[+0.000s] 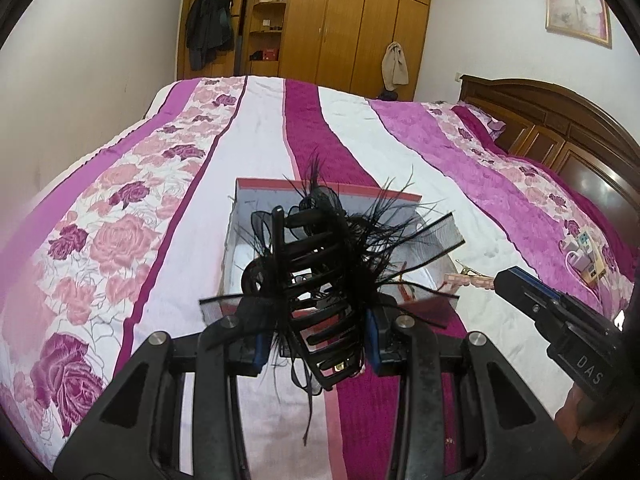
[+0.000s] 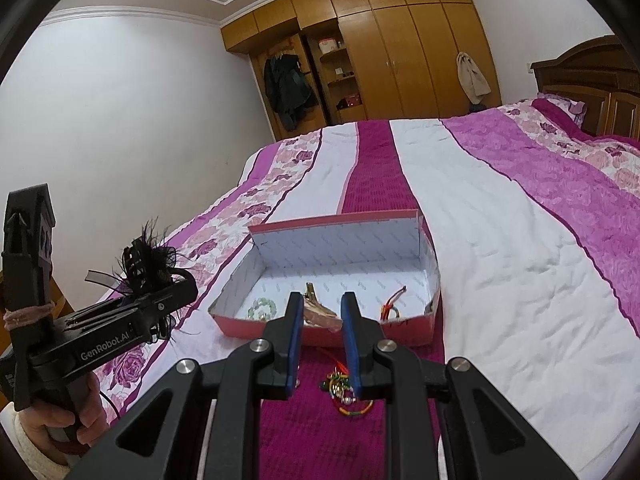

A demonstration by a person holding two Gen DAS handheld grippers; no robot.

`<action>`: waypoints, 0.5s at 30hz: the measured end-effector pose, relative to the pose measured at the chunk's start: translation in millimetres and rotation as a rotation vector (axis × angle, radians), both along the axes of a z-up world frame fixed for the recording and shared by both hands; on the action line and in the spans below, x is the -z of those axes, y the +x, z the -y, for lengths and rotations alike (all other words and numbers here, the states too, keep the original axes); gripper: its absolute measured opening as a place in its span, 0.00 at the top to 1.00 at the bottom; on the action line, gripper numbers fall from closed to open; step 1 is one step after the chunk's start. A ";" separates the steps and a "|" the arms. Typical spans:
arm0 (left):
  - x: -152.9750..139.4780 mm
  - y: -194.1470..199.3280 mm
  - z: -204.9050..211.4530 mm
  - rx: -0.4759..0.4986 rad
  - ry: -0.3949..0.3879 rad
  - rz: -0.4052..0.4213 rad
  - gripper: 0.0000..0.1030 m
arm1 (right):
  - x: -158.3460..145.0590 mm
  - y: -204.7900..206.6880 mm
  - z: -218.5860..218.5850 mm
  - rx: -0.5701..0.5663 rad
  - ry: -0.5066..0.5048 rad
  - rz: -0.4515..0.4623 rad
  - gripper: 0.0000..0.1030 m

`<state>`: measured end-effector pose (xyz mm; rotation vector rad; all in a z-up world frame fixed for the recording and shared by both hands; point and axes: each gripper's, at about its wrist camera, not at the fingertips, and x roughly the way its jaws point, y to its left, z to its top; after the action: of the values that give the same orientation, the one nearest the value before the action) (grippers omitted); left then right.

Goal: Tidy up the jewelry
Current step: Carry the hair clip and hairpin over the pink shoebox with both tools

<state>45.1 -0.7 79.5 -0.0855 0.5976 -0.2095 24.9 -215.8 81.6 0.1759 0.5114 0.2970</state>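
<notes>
1. The left gripper (image 1: 316, 332) is clenched on a black feathered hair claw (image 1: 320, 276), held at lower centre of the left wrist view, above the near edge of the open red box (image 2: 340, 216) on the bed (image 2: 500, 240).
2. The right gripper (image 2: 320, 320) holds nothing, its jaws slightly apart.
3. Step in hand, likely: carrying the claw to the box.
4. Next: move forward over the box, lower, release; the beaded bracelet (image 2: 344, 396) waits at lower centre.

A home bedroom: a wide bed (image 1: 256, 128) under a pink and magenta floral quilt with a carved wooden headboard (image 1: 560, 132), a wall of wooden wardrobes (image 2: 400, 48) with coats (image 2: 286, 88) hanging, and a framed portrait (image 1: 578, 4) on the wall
</notes>
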 end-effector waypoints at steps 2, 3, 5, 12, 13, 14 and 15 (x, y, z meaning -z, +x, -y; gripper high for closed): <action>-0.9 3.9 0.0 -0.003 0.001 0.009 0.72 | -0.6 3.5 0.3 0.004 -0.002 0.007 0.79; -1.5 4.8 0.5 -0.005 0.000 0.012 0.72 | -1.2 5.6 0.0 0.006 -0.005 0.011 0.80; -2.0 8.4 -0.7 -0.008 -0.010 0.020 0.72 | -1.9 9.6 0.0 0.012 -0.010 0.020 0.79; -3.7 19.4 -5.1 -0.020 -0.036 0.055 0.72 | -4.5 23.9 -3.9 0.033 -0.027 0.049 0.79; -3.9 20.8 -5.3 -0.020 -0.038 0.060 0.72 | -4.6 25.2 -3.7 0.035 -0.030 0.053 0.79; -4.0 23.0 -5.7 -0.022 -0.039 0.068 0.72 | -4.9 27.4 -4.3 0.037 -0.034 0.058 0.79; -4.0 25.6 -5.6 -0.025 -0.037 0.076 0.72 | -4.9 29.8 -5.0 0.040 -0.037 0.062 0.79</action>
<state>70.7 4.9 83.4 -0.1206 0.5168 -0.1988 54.7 -210.8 86.5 0.1404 0.4509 0.2532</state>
